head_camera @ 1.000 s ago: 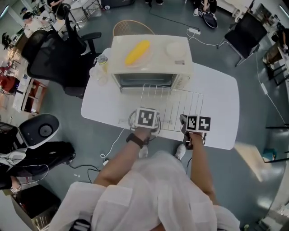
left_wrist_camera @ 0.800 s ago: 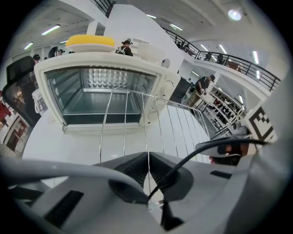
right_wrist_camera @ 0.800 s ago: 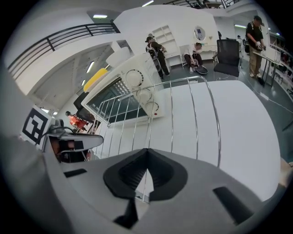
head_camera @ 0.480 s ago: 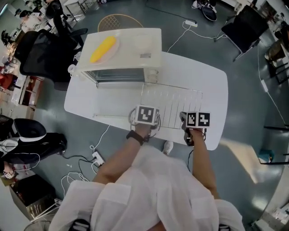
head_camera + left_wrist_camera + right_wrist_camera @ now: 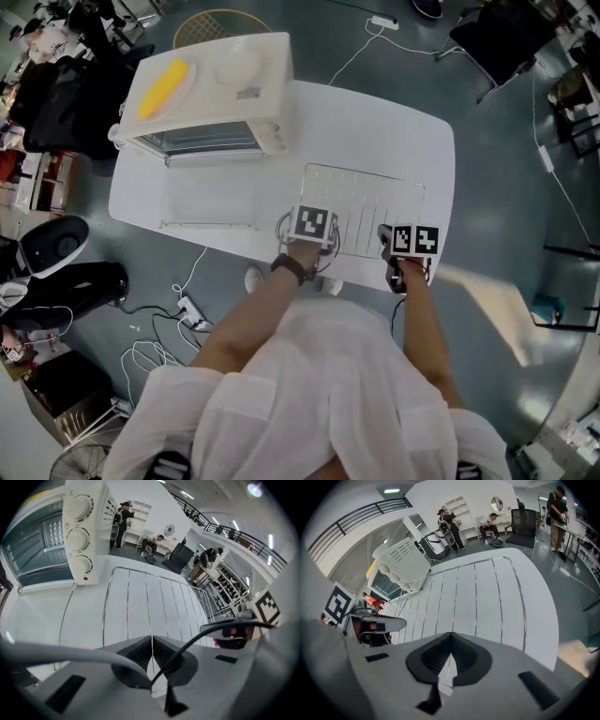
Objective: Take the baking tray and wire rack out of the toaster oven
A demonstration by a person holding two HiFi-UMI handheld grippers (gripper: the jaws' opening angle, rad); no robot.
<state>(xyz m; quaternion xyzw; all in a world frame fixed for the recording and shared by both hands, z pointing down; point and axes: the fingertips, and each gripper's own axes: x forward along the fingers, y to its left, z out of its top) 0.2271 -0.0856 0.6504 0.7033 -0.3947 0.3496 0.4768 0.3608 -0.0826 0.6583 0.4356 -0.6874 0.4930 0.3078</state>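
Wire rack point(image 5: 366, 202) step looks basically done: it's clear of the toaster oven point(image 5: 211, 89) and sits low over the white table point(image 5: 403, 131), off to the oven's right. The left gripper point(image 5: 151, 638) and right gripper point(image 5: 450, 637) are each pinched tight on a wire at its near edge. Can't tell if it's touching down. I'd guess the next move is laying it flat, letting go, then fetching the baking tray, which I can't spot. The table's smooth and bare, with a grey floor point(image 5: 506, 103), cables and an office chair point(image 5: 487, 42) around it.
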